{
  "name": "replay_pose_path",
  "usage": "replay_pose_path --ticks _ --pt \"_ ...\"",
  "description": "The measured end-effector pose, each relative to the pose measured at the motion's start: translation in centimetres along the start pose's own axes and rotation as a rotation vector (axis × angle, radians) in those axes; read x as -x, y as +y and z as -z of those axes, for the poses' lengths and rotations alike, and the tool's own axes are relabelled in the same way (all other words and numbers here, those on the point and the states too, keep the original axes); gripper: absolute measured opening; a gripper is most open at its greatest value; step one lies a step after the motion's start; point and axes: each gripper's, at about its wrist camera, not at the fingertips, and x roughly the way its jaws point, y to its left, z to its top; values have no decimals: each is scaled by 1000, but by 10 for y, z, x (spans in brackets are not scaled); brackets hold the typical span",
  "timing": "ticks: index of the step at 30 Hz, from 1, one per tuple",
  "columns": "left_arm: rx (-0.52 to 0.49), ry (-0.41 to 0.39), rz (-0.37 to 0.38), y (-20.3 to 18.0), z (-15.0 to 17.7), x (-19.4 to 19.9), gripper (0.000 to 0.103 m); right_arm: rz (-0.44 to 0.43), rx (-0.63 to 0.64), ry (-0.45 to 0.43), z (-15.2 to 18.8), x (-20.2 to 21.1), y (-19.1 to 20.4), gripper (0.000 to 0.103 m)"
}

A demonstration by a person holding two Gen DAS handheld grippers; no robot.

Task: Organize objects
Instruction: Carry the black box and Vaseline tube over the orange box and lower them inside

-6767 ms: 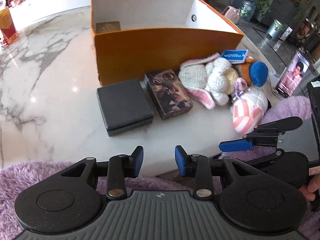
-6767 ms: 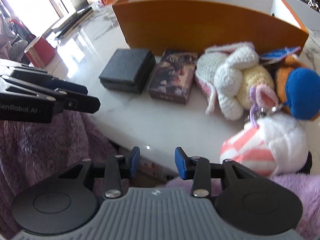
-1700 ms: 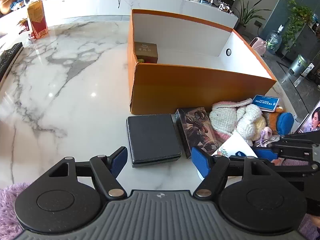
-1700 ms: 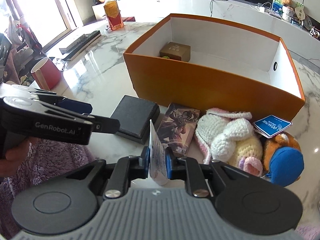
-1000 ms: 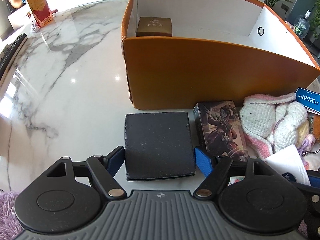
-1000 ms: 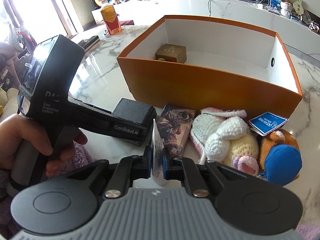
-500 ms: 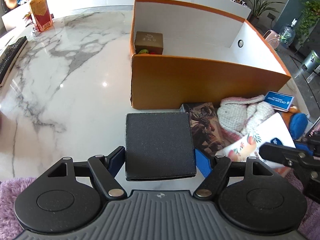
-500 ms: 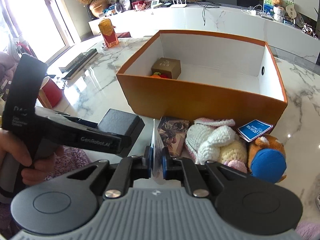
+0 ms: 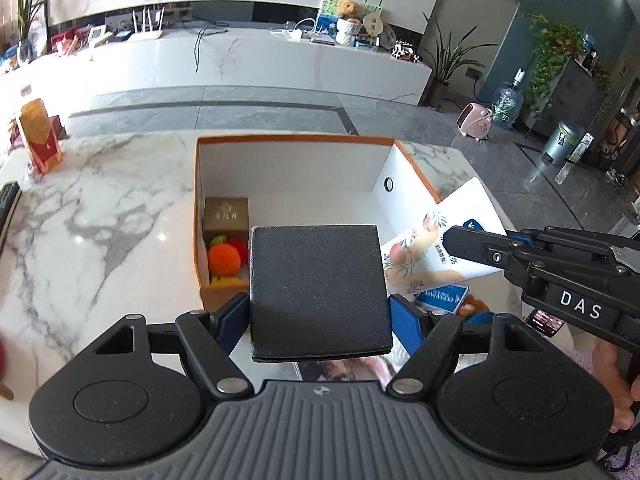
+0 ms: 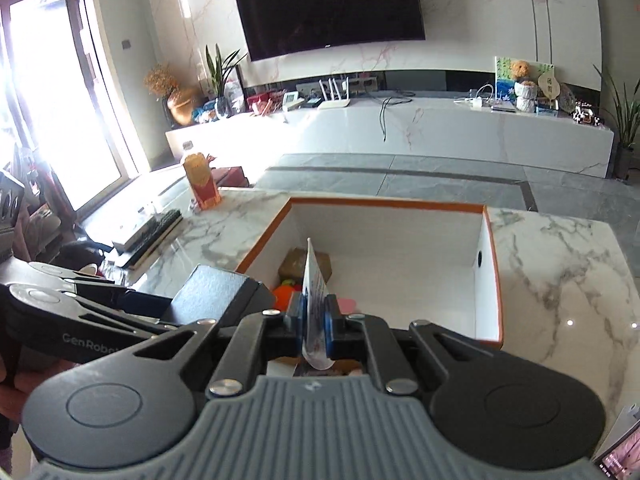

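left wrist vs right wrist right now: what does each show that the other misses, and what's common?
Left wrist only: the printed peach face of the white packet and the blue tag with plush toys below the right claw.

Right wrist only: the wall TV and the bright window; the packet appears only edge-on between this claw's pads.

Both: the orange box with the small brown box and orange crochet fruit in its corner, the black box held in the left claw, the marble table and the red carton.
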Motion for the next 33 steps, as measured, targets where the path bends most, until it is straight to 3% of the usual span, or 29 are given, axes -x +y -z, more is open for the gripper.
replay_pose_path --ticks 5,11,16,24,33 --pt "-26 38 46 -1 -38 -37 87 68 -66 -55 -22 -17 -23 10" --pt "4 78 24 7 -62 -92 87 164 -141 -39 -28 -60 -57 10" --pt "9 109 -14 13 -68 -135 87 195 -168 -15 -22 -92 -73 10" --pt "-95 119 -108 4 -63 -172 87 218 -181 15 -19 -128 -89 10" --pt "-12 130 -104 20 -68 -194 87 206 -171 34 -16 -142 -94 10"
